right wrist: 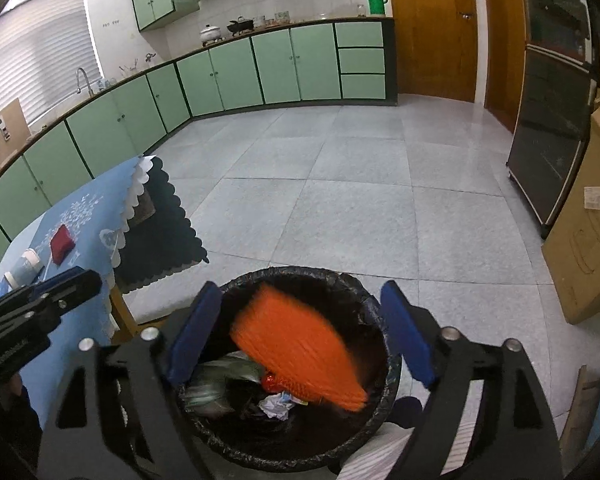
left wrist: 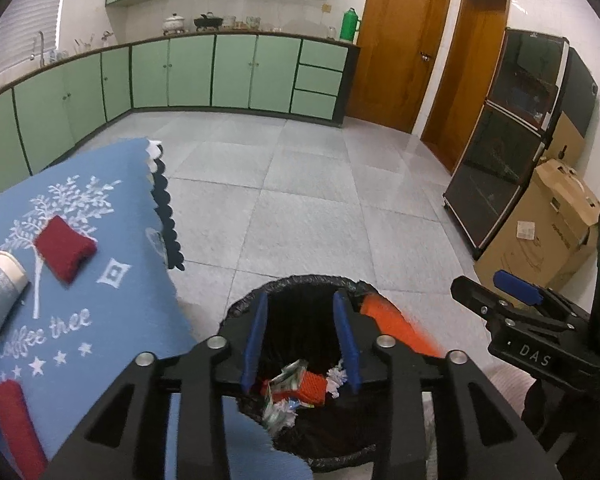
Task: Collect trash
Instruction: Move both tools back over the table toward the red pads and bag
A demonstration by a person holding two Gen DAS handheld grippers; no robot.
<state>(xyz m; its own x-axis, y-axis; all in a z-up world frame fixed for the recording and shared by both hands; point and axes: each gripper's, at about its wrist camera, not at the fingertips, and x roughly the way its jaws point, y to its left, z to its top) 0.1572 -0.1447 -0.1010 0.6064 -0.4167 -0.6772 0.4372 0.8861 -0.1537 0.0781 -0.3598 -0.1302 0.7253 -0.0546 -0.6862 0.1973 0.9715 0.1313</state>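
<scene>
A black-lined trash bin (right wrist: pixel 380 316) stands on the floor below both grippers; it also shows in the left wrist view (left wrist: pixel 244 300). Inside lie crumpled wrappers (left wrist: pixel 288 380) and paper (right wrist: pixel 276 406). An orange net piece (right wrist: pixel 300 348), blurred, hangs free between the wide-open jaws of my right gripper (right wrist: pixel 300 336), over the bin; it also shows in the left wrist view (left wrist: pixel 396 324). My left gripper (left wrist: pixel 300 344) is open and empty above the bin. The right gripper (left wrist: pixel 516 300) shows at the right of the left wrist view.
A table with a blue cloth (left wrist: pixel 100 280) stands left of the bin, bearing a red folded cloth (left wrist: pixel 66 248), a paper cup (left wrist: pixel 0 288) and a red roll (left wrist: pixel 16 424). Cardboard boxes (left wrist: pixel 548 232) and a dark cabinet (left wrist: pixel 512 140) stand at right. Grey tiled floor (right wrist: pixel 340 200) lies ahead.
</scene>
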